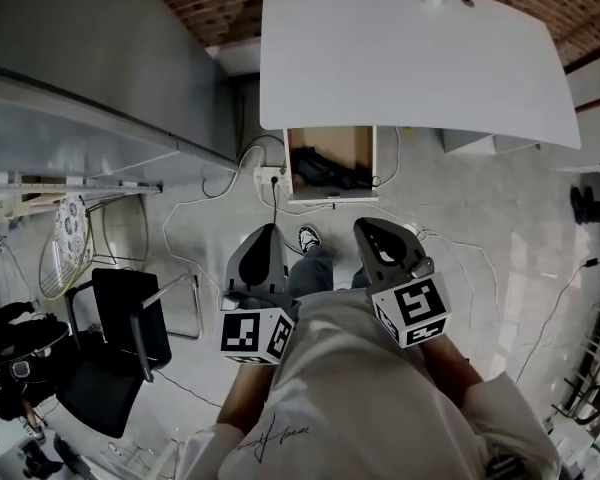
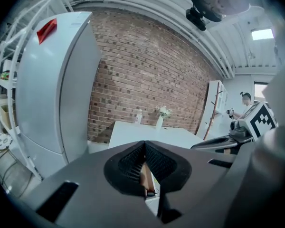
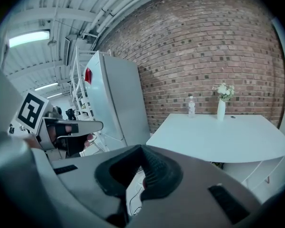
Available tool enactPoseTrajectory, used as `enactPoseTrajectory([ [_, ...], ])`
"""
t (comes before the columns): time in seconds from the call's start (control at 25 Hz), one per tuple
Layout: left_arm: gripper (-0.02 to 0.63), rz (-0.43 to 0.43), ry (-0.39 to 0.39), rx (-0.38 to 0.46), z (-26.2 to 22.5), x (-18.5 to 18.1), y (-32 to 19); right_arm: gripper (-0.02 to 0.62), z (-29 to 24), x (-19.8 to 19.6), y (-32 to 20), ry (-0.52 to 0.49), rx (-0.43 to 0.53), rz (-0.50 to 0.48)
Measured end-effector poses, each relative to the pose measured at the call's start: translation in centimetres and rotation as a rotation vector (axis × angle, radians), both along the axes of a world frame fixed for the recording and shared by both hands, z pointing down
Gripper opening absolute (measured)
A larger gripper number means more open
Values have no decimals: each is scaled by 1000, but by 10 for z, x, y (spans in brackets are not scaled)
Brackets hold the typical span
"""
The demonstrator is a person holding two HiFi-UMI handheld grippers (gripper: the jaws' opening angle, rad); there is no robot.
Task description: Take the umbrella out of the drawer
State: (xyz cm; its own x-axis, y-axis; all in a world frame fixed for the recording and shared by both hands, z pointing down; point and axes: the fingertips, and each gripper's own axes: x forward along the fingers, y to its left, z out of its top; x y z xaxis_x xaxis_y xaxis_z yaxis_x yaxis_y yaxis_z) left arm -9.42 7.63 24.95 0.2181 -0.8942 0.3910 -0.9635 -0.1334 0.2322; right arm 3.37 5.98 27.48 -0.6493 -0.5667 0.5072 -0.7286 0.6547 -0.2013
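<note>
The open light-brown wooden drawer (image 1: 360,146) stands out from under the white table top (image 1: 410,58). Inside it lies the black folded umbrella (image 1: 325,171), a dark long shape across the drawer floor; its finer details are too small to tell. On the table a slim white vase (image 3: 221,109) holds pale flowers, and a clear bottle (image 3: 191,106) stands near it. The left gripper (image 1: 264,230) and the right gripper (image 1: 366,226) both have their jaws closed together with nothing between them. Both are in front of the drawer and do not touch it.
</note>
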Motion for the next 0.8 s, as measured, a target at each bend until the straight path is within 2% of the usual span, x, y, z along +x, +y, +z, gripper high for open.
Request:
enactPoseTrajectory([
  [0.36,17,121,30,-17,13,-19,-14,15,5,-28,-9,63,19,32],
  [0.6,17,170,29,-29,25,-17,-22,15,10,-33,-18,84,41,38],
  [0.8,17,206,30,-51,38,-2,-30,17,18,-28,-31,84,41,47],
])
